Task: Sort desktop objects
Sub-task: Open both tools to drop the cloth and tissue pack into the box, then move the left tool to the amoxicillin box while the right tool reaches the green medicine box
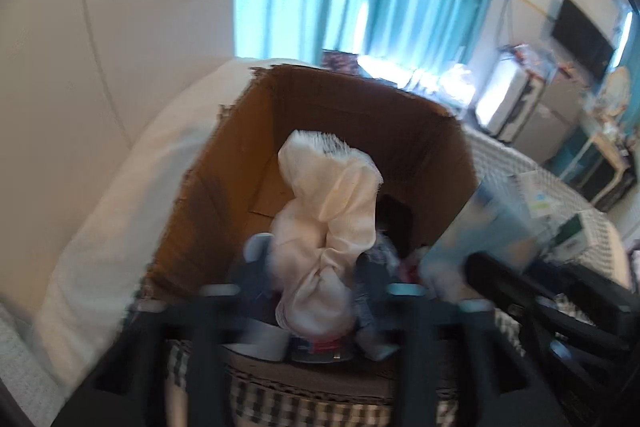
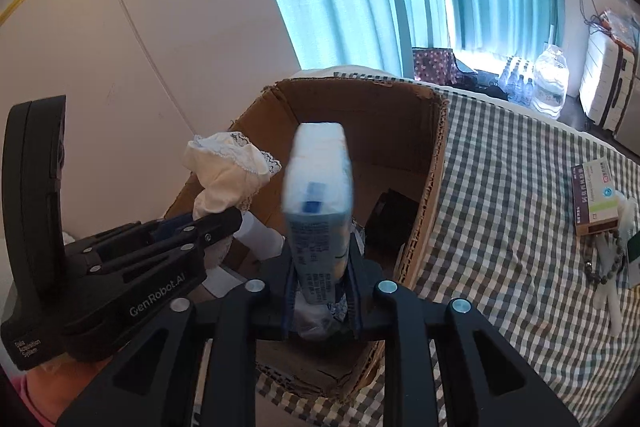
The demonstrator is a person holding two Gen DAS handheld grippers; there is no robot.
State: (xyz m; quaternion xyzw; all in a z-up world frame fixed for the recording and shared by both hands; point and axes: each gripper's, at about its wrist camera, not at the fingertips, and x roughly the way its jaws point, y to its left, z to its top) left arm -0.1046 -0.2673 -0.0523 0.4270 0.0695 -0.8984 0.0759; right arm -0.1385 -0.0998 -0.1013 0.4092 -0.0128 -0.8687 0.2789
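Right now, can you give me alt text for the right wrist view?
The right gripper holds a blue-and-white pack upright above an open cardboard box on a checked cloth. On the left, the left gripper has a cream lace-trimmed cloth at its tips.

Left tool (image 1: 316,259) spread wide, right tool (image 2: 320,263) narrowly clamped

brown box (image 2: 434,163), perhaps cream cloth (image 1: 332,195), checked tablecloth (image 2: 504,187)

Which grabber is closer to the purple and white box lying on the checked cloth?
Right. The right gripper, with a blue and white packet between its fingers over the cardboard box, is nearer the purple and white box. The left gripper is farther away.
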